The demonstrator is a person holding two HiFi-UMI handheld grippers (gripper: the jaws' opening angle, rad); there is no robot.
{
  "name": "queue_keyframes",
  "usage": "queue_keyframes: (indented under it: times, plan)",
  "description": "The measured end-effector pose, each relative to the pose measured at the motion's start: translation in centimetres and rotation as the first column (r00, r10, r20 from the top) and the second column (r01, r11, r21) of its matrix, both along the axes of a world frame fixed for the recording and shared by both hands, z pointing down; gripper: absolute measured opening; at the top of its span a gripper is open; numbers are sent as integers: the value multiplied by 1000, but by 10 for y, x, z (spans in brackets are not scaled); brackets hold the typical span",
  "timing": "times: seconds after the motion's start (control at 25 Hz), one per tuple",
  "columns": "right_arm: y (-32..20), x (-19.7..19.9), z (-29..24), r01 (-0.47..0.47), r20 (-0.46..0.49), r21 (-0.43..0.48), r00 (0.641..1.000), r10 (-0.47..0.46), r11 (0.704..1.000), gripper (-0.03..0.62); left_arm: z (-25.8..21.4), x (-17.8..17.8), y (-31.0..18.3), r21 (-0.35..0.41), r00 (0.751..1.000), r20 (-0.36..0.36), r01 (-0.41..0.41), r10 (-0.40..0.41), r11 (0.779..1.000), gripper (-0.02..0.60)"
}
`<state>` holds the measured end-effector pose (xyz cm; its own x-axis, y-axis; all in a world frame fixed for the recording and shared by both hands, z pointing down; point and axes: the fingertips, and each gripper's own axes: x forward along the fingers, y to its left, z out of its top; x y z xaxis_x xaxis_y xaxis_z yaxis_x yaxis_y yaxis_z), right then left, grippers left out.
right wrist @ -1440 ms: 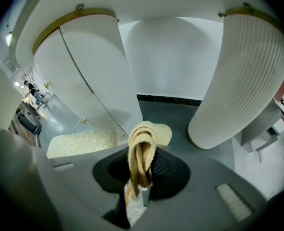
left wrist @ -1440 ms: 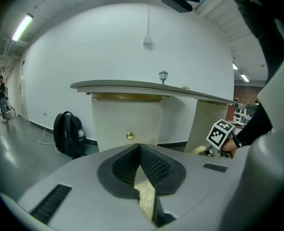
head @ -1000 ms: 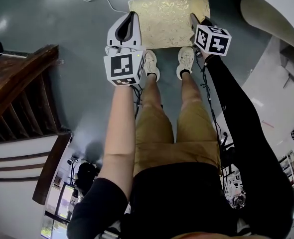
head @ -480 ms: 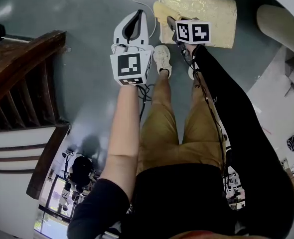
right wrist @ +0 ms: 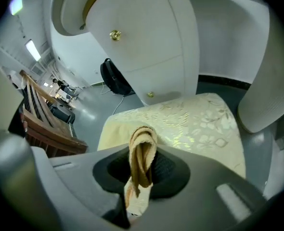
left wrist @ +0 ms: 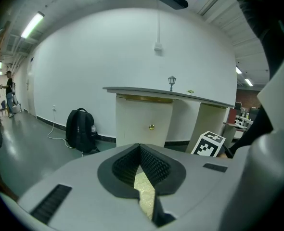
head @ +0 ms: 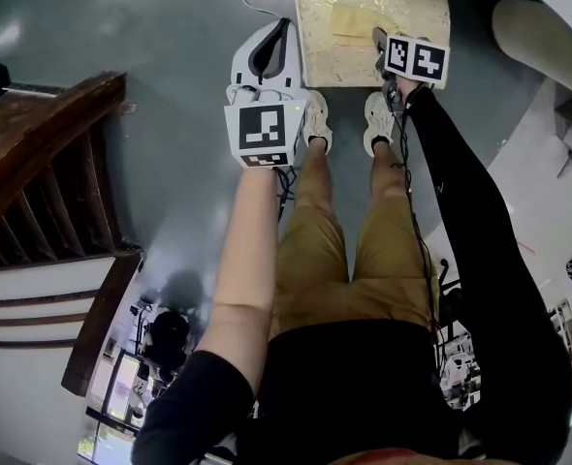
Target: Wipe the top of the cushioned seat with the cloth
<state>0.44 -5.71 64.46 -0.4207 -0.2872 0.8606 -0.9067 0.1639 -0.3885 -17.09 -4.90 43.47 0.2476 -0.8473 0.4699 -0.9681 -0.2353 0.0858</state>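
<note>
Glossy grey floor (head: 160, 85) spreads all round the square cushioned seat of pale gold flowered brocade (head: 364, 61) (right wrist: 195, 124), which lies flat and low on it. Well to the left of the seat rises a dark brown wooden stair rail (head: 34, 153). A curved white cabinet with brass knobs (right wrist: 132, 47) stands just behind the seat, and a black backpack (left wrist: 80, 129) leans on the wall further off to the seat's left. The person's two white shoes (head: 317, 119) are planted at the seat's near edge.

The left gripper (head: 278, 29) (left wrist: 140, 150) hangs just off the seat's left edge, above the floor; its ribbed black pads meet at the tips and clasp nothing, a sliver of the seat showing below them. The right gripper (head: 379, 39) (right wrist: 142, 165) is over the seat's right half, near the front edge, its jaws pinched on a folded loop of pale yellow terry cloth (right wrist: 143, 138) that pokes out past the tips toward the seat top
</note>
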Motion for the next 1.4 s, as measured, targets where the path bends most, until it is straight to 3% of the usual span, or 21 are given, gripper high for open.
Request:
queue_keyframes:
  times: [0.56, 0.8, 0.96, 1.08, 1.2, 1.4]
  plan:
    - [-34, 216, 2, -48, -171, 38, 984, 54, 998, 58, -9, 125, -28, 24, 999, 13, -38, 38, 999, 8]
    - [-29, 282, 1, -115, -260, 48, 958, 124, 992, 58, -12, 149, -26, 37, 999, 17, -44, 43, 998, 8]
    - [-25, 288, -12, -71, -279, 97, 955, 96, 993, 58, -8, 145, -17, 25, 999, 20, -38, 37, 999, 8]
    - [-19, 276, -34, -79, -227, 146, 968, 111, 986, 58, -12, 132, -6, 26, 1000, 17, -24, 23, 999, 8]
    - [-8, 241, -55, -57, -152, 181, 985, 85, 982, 58, -14, 111, 3, 24, 1000, 5, 3, -3, 1000, 8]
    - [10, 144, -86, 31, -22, 239, 999, -27, 971, 58, -17, 68, 18, 25, 999, -3, 37, -37, 999, 8]
